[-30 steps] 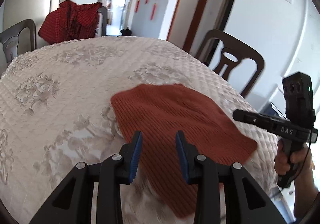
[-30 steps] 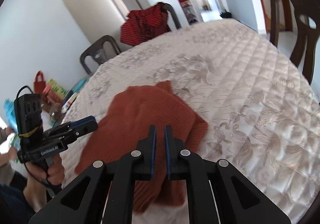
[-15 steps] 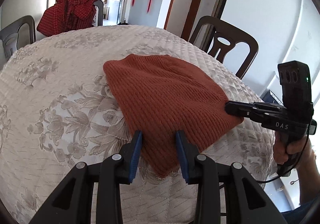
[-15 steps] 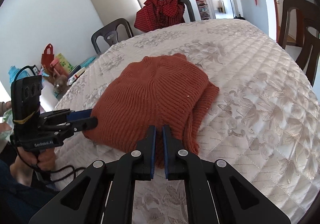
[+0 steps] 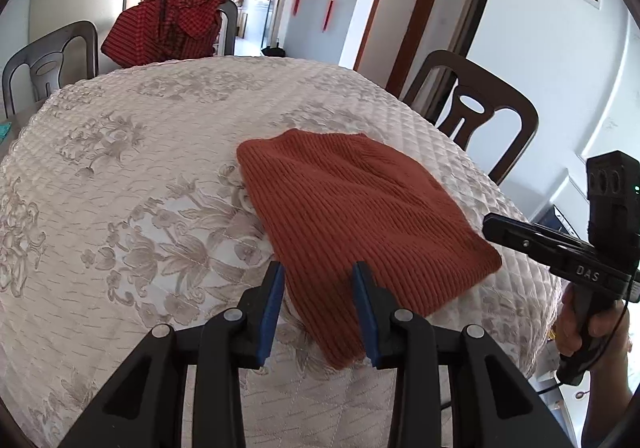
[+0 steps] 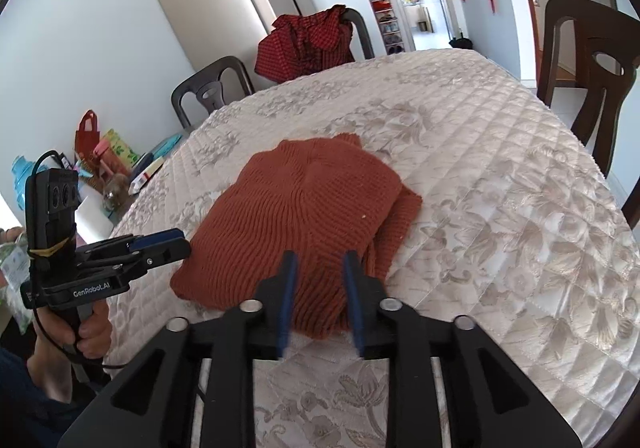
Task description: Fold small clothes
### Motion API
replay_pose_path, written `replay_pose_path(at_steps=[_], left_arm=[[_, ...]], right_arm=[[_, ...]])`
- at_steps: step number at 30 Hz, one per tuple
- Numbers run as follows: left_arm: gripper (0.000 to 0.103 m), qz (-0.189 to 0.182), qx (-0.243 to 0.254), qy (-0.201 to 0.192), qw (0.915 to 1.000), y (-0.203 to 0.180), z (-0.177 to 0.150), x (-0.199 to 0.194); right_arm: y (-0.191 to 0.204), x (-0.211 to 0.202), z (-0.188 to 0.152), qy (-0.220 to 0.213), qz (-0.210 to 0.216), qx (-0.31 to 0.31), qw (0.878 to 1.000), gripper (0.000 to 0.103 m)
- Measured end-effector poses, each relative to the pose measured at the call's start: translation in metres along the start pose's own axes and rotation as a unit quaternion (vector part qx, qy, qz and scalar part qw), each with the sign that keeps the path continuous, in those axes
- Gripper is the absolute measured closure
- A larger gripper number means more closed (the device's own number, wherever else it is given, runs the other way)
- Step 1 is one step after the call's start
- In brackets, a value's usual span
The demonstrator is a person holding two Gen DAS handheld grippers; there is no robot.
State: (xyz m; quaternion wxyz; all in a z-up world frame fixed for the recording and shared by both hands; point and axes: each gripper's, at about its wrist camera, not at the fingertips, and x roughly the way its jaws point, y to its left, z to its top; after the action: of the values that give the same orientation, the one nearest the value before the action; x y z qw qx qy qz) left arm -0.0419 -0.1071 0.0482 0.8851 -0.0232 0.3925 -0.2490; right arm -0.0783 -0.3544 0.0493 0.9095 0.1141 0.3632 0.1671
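A rust-red knitted garment [image 5: 352,216] lies folded and flat on the quilted floral tablecloth [image 5: 120,208]. My left gripper [image 5: 318,288] hovers over its near corner with the jaws apart; the corner lies between the blue pads [image 5: 276,288], and they do not press on it. In the right wrist view the same garment [image 6: 304,208] shows a doubled layer along its right side. My right gripper [image 6: 318,272] is at its near edge, jaws opening, knit between the fingers but not pinched. Each gripper also shows in the other's view: the right gripper [image 5: 494,226], the left gripper [image 6: 176,244].
Dark wooden chairs [image 5: 472,104] [image 6: 592,60] ring the table. A red checked garment [image 5: 168,24] hangs over a far chair back. Bags, a bottle and boxes [image 6: 108,164] crowd the space left of the table. The table edge curves close below both grippers.
The right gripper's jaws went from shut to apart, letting go of the garment. The garment went from a loose, nearer spread to a flat folded shape. The left jaws kept their width.
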Motion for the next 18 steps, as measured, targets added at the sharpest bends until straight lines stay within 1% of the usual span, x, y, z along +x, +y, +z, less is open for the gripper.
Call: replay_pose_path(at_steps=[5,8,9,12,16,18], left_arm=[[0.065,0.004,-0.003,-0.001,1.0,0.002,0.005,0.003],[0.059,0.005,-0.007,-0.002,1.0,0.004,0.008,0.004],[0.058,0.005,-0.009,-0.003,0.9999,0.005,0.01,0.005],[0.058,0.006,-0.012,-0.003,0.9999,0.007,0.014,0.008],[0.058,-0.002,-0.025,-0.002,0.9997,0.013,0.018,0.014],[0.057,-0.005,-0.033,0.0,0.9994,0.017,0.019,0.018]], right_arm=[[0.0,0.001,0.005,-0.006,0.001,0.001,1.0,0.074],[-0.003,0.005,0.007,-0.003,0.001,0.007,1.0,0.074],[-0.004,0.006,0.008,-0.003,0.002,0.008,1.0,0.072],[-0.008,0.008,0.009,-0.004,0.004,0.016,1.0,0.055],[-0.017,0.014,0.013,-0.001,0.004,0.032,0.999,0.055],[-0.025,0.02,0.015,0.004,0.009,0.05,0.999,0.055]])
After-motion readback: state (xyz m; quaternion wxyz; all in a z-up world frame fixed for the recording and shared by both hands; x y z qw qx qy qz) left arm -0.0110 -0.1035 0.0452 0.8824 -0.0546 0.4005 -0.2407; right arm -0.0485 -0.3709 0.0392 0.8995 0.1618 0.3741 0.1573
